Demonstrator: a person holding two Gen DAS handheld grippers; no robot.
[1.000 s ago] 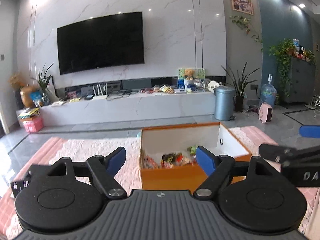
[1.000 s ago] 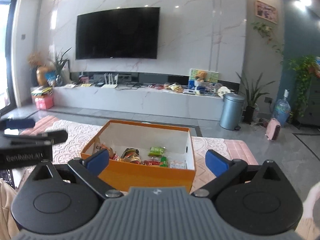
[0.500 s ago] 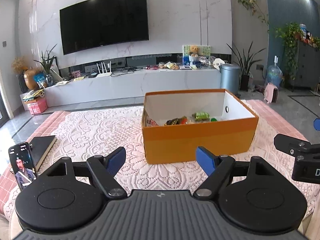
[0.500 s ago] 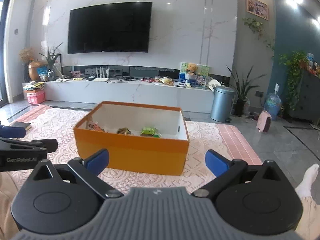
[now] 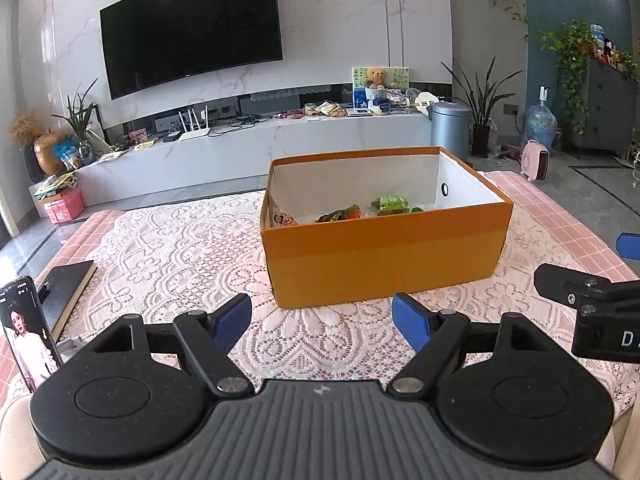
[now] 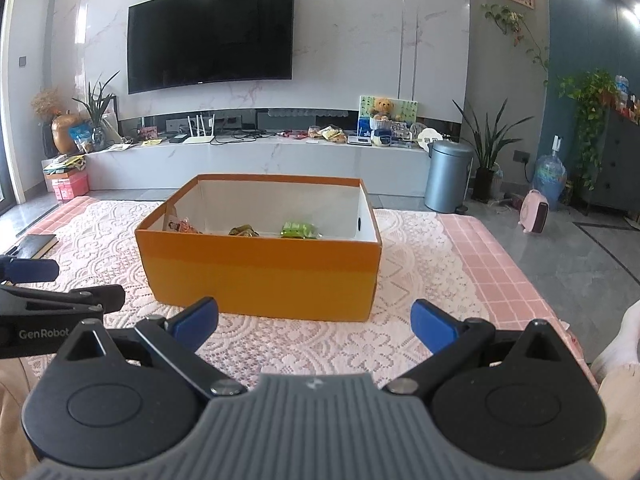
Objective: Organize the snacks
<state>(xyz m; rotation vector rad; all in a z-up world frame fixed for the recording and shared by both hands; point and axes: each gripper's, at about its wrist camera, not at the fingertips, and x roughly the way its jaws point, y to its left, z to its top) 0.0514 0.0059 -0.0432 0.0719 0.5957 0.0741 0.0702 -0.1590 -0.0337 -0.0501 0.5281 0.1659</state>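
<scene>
An orange cardboard box [image 5: 384,260] [image 6: 260,276] with a white inside stands on a lace-covered table. Several snack packets lie in it, among them a green packet [image 5: 391,203] [image 6: 298,229], a dark one [image 5: 340,215] and a red-and-white one [image 6: 182,226]. My left gripper [image 5: 322,320] is open and empty, held back from the box's near wall. The right gripper [image 6: 314,318] is open and empty too, in front of the box. Each gripper shows at the edge of the other's view.
A phone [image 5: 24,332] stands at the table's near left beside a dark book [image 5: 64,292]. White lace cloth [image 5: 176,256] covers a pink checked table. Behind are a TV, a low marble shelf, a metal bin [image 6: 446,176] and plants. A person's foot [image 6: 620,336] shows at right.
Both grippers have drawn back and lowered from above the box; the box now sits farther off and lower in view. Jaws stayed open.
</scene>
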